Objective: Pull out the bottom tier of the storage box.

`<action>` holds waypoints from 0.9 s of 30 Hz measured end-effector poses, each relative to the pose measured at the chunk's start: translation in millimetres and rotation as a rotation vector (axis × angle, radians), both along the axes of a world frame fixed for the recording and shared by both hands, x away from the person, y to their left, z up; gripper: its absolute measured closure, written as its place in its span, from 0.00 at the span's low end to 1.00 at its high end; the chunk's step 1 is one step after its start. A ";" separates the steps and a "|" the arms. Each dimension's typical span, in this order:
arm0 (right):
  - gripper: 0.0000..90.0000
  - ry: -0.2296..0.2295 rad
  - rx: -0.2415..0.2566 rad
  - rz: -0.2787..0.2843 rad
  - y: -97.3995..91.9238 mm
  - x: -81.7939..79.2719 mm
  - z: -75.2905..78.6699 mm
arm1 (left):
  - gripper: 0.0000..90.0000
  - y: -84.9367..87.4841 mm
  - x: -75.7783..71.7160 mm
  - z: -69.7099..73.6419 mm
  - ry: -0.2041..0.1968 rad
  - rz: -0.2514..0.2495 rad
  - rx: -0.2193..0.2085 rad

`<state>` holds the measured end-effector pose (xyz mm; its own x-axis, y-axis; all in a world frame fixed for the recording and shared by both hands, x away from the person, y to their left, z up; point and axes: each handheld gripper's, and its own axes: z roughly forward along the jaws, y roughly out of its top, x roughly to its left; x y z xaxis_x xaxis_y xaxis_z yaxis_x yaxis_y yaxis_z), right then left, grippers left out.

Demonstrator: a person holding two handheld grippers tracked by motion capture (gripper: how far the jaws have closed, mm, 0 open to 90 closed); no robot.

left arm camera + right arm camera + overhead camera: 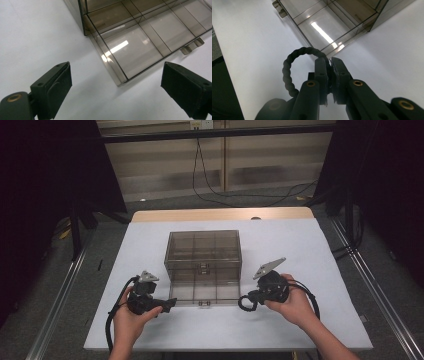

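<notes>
Clamped shut in the right gripper (pixel 329 75): a black twisted hair tie (pixel 287 72), looping out to one side, held low above the white table (pixel 310 270). Soft, light and springy by the look of it; best kept pinched across the cord as now. Spread wide and empty, the left gripper (pixel 116 87). Farther off, an open smoky plastic organizer box (pixel 203 255), compartments seemingly bare. Hidden between the pads: the pinched stretch of the tie.
</notes>
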<state>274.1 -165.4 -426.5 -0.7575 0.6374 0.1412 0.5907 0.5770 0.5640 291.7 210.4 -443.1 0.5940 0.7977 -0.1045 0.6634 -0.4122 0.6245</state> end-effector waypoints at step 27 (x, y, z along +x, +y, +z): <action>0.93 0.005 0.010 0.002 4.2 12.4 17.9 | 0.11 -2.3 2.3 0.5 -0.004 -0.002 0.007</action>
